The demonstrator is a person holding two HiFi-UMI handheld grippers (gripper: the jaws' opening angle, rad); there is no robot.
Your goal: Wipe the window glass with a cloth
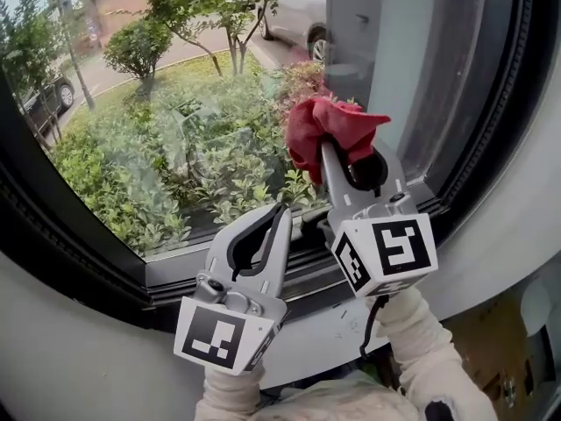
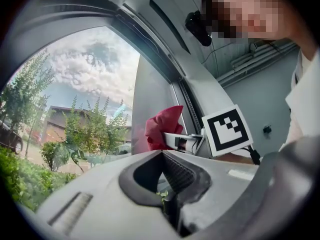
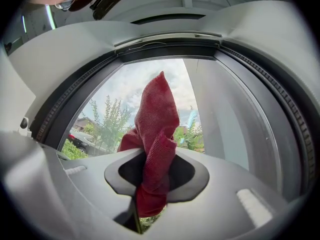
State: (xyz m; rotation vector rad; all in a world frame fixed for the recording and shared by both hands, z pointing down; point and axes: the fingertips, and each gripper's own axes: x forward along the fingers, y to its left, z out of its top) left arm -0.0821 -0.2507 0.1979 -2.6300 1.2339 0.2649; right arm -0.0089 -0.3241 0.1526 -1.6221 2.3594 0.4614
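The cloth (image 1: 329, 134) is red and nubbly like towelling, bunched into a soft peak, and sits at the lower right corner of the window glass (image 1: 175, 130). The right gripper (image 1: 337, 160) has it: the grey plastic jaws are pressed together on the folds, and the right gripper view shows the fabric running down through the rounded, dark-edged hole between them. That view doesn't show how near the cloth is to the pane. The head view puts it close against the glass, though I can't tell whether it touches.

The left gripper (image 1: 279, 210) is lower, just below the bottom edge of the glass, with its ribbed jaws closed tip to tip and nothing between them (only green leaves show through the hole).

A black rubber seal (image 1: 79, 253) curves round the pane. Beyond the glass are bushes (image 1: 210, 156), hazy with reflections.
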